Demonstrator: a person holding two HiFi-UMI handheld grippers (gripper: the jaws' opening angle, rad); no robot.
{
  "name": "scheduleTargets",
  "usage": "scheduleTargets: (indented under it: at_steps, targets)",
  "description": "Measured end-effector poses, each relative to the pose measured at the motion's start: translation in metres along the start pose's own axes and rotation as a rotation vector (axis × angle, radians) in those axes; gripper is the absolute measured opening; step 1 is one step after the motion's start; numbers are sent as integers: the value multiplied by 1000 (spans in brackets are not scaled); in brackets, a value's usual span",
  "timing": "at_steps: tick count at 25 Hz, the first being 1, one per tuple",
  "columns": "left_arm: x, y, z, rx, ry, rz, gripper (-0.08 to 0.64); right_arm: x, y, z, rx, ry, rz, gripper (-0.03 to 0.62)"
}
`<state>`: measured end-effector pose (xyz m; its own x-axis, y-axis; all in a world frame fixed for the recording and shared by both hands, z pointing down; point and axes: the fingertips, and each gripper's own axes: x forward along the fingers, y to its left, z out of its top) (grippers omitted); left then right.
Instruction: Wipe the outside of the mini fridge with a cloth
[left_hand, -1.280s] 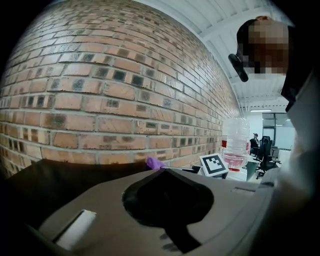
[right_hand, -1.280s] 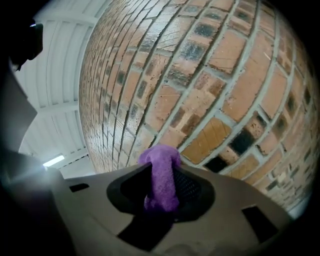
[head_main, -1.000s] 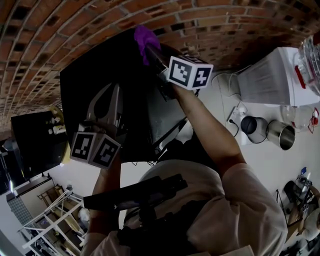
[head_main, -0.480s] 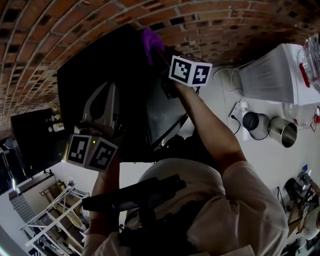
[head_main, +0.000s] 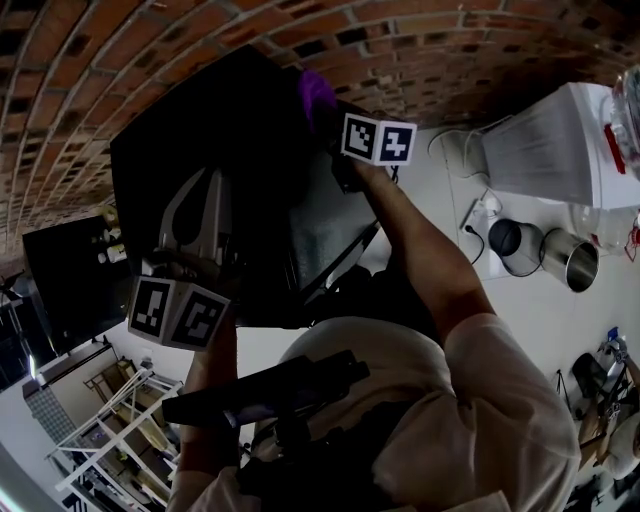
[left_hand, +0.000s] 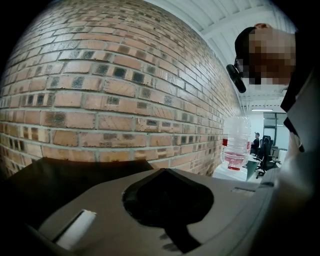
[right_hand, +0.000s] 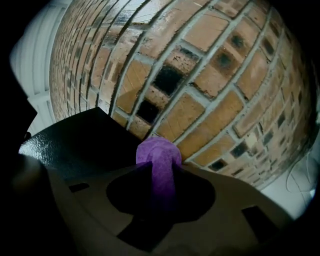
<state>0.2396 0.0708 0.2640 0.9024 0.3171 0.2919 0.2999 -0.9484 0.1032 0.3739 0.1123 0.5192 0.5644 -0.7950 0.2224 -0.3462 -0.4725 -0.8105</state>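
Nothing readable here, honestly. The left marker cube (head_main: 178, 312) and right marker cube (head_main: 379, 139) only carry black-and-white square patterns, no letters or digits. The water bottle (left_hand: 235, 142) has a red band, but any print on it is way too small to make out.

The head view looks steeply down from above onto the black mini fridge (head_main: 235, 130) standing against the brick wall (head_main: 100, 70), while both gripper views sit low and close over the fridge's top, facing that same wall.
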Motion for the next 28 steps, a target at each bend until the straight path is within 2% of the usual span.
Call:
scheduleTargets:
  at_steps: [20, 28]
  targets:
    - [0, -1, -1, 1, -1, 3, 8, 19, -93, -71, 22, 169, -147, 117]
    - [-1, -2, 0, -1, 0, 4, 8, 18, -135, -97, -18, 288, -273, 117]
